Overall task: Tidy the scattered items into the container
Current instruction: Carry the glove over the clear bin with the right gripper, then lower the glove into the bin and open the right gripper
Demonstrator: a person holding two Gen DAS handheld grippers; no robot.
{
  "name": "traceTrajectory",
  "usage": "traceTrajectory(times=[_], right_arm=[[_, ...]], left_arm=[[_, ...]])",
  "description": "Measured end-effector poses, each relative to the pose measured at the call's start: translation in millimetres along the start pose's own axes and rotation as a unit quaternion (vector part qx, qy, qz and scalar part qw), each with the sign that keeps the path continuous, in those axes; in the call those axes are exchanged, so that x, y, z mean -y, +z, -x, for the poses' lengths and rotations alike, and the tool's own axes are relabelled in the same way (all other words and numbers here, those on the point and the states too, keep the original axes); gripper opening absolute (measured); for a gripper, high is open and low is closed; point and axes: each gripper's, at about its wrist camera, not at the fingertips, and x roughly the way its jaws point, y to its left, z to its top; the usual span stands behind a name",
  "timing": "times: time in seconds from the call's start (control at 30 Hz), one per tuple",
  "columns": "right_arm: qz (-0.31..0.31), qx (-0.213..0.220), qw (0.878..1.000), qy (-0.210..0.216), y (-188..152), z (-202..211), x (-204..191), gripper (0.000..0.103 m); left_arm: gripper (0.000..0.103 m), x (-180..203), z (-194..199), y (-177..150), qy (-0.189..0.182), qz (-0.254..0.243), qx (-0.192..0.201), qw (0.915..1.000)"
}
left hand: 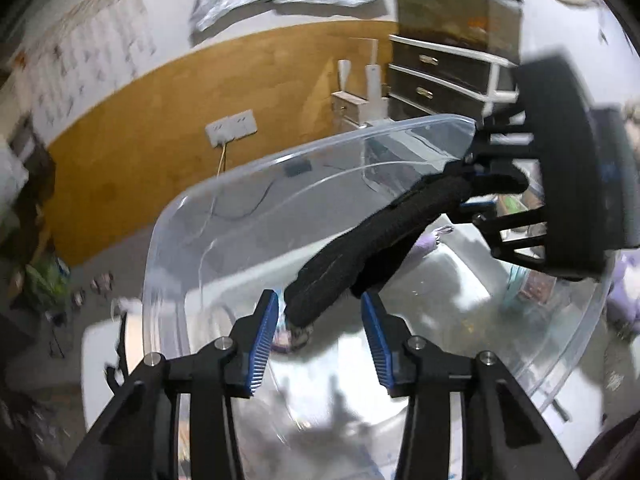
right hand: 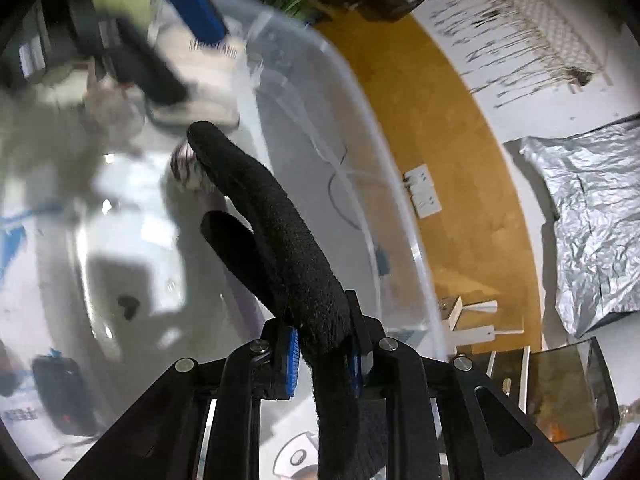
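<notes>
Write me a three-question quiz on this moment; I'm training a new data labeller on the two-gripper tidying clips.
1. True or false: the right gripper is shut on the long black fabric strap.
2. What stands below the strap: a clear plastic tub, a wicker basket or a metal tray?
3. In the left wrist view, do the fingers of the left gripper press on the strap?

Key: 1 true. 2 the clear plastic tub. 3 no; they stand apart, with the strap's free end hanging between them.
</notes>
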Motion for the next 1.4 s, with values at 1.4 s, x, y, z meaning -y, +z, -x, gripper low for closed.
traceTrajectory(times=[1.4], right_arm=[[-0.15,-0.135,0.883,0.424,19.0,-61.2,49.8,0.053]], left_arm=[[0.044,-10.9,37.7,-37.3,-0.046,0.131,0.037,0.9897]])
